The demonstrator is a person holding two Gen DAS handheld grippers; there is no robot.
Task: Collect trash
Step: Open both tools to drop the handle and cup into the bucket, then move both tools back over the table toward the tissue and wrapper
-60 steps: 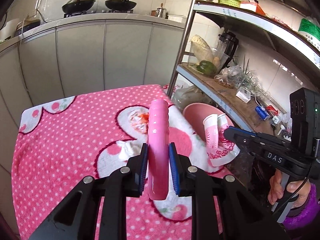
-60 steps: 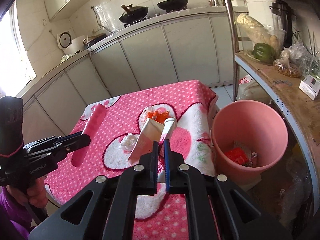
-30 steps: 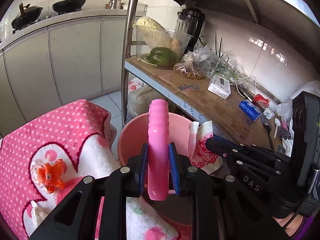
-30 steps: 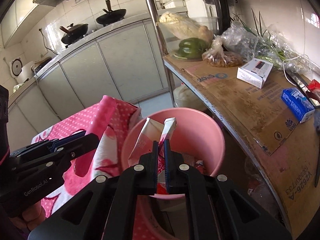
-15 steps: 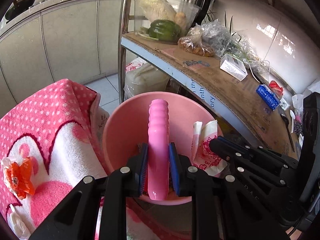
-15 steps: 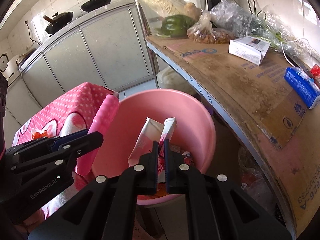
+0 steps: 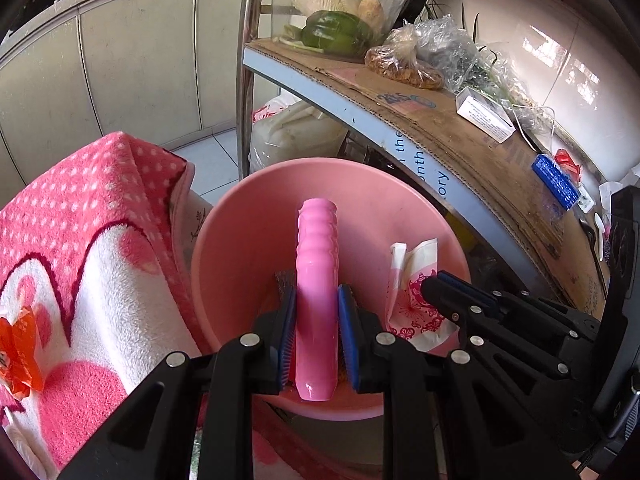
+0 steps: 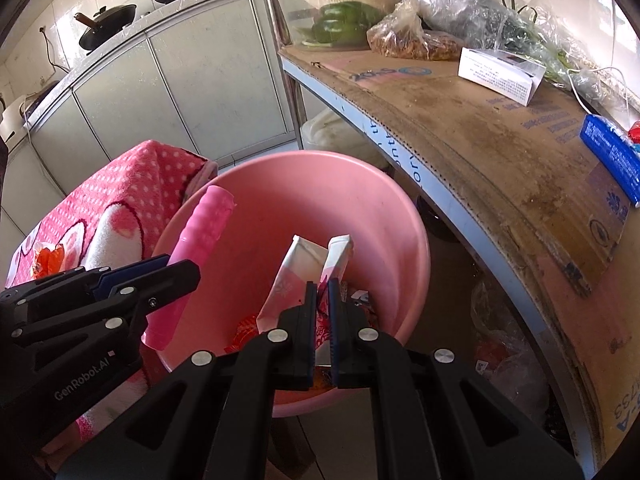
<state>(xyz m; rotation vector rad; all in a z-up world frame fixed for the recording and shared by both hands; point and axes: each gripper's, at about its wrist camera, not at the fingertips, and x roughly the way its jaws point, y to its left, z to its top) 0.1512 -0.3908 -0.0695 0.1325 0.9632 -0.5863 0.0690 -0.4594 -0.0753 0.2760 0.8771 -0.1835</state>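
Note:
My left gripper (image 7: 316, 292) is shut on a ribbed pink tube (image 7: 317, 264) and holds it over the open pink bucket (image 7: 240, 240). The same pink tube (image 8: 200, 240) shows at the bucket's left inside rim in the right wrist view. My right gripper (image 8: 323, 286) is shut on a crushed white paper cup with red print (image 8: 298, 276), also above the pink bucket (image 8: 360, 208). That paper cup (image 7: 412, 280) hangs beside the tube in the left wrist view. Red and orange scraps lie at the bucket's bottom (image 8: 244, 328).
A table under a pink dotted blanket (image 7: 80, 248) stands left of the bucket, with an orange wrapper (image 7: 18, 352) on it. A metal shelf lined with cardboard (image 8: 500, 128) juts over the bucket's right side, carrying vegetables, bags and boxes. Cabinets (image 7: 120, 60) run behind.
Both grippers have sunk lower toward the bucket with their loads, so the bucket looks larger and closer. Neither grip has changed.

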